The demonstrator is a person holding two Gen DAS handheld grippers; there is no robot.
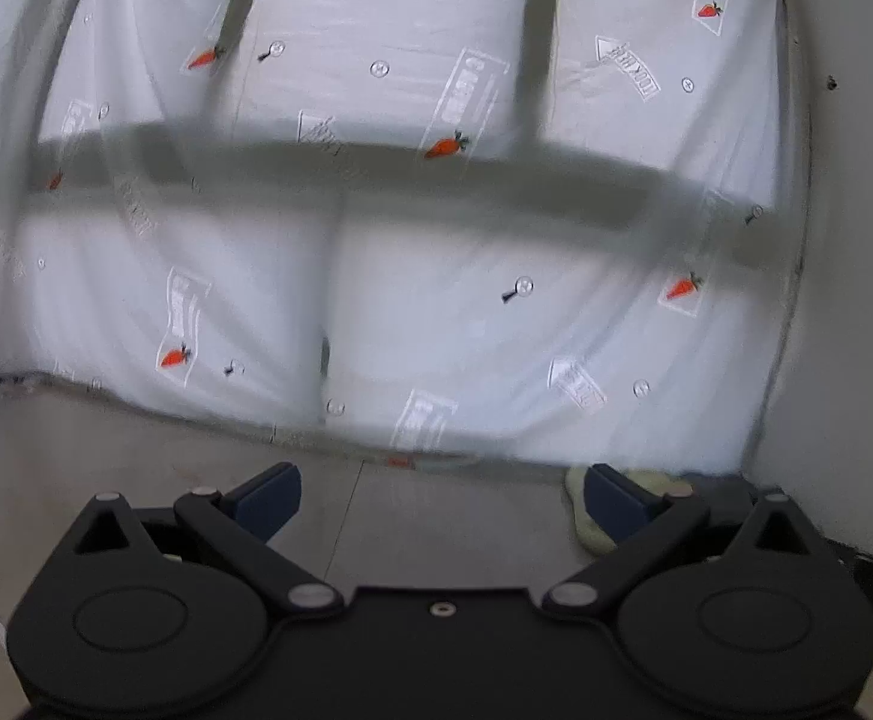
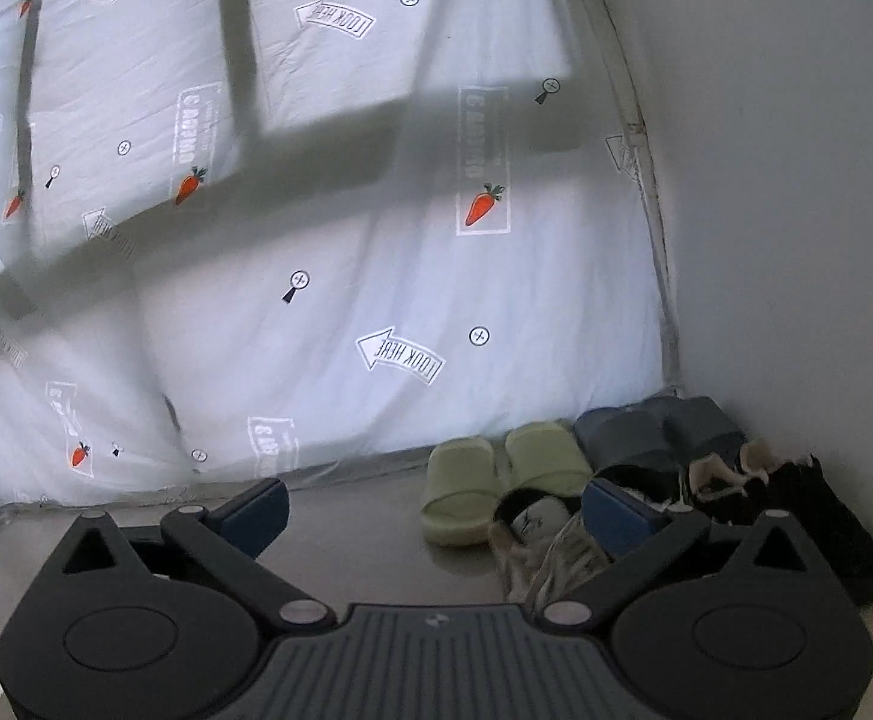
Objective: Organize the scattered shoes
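In the right wrist view a row of footwear lies on the floor against the curtain and wall: a pale green pair of slippers [image 2: 496,474], a grey pair [image 2: 658,429], dark fur-lined shoes [image 2: 790,492] and a grey-white shoe [image 2: 547,546] nearest me. My right gripper [image 2: 433,513] is open and empty, its right finger in front of that shoe. In the left wrist view my left gripper [image 1: 442,501] is open with nothing between its fingers. One pale green slipper [image 1: 595,525] shows partly behind its right finger.
A white curtain [image 1: 436,276] printed with carrots and arrows hangs over a window frame and reaches the tiled floor [image 1: 448,516]. A plain white wall [image 2: 784,180] closes the corner on the right. Bare floor lies left of the slippers.
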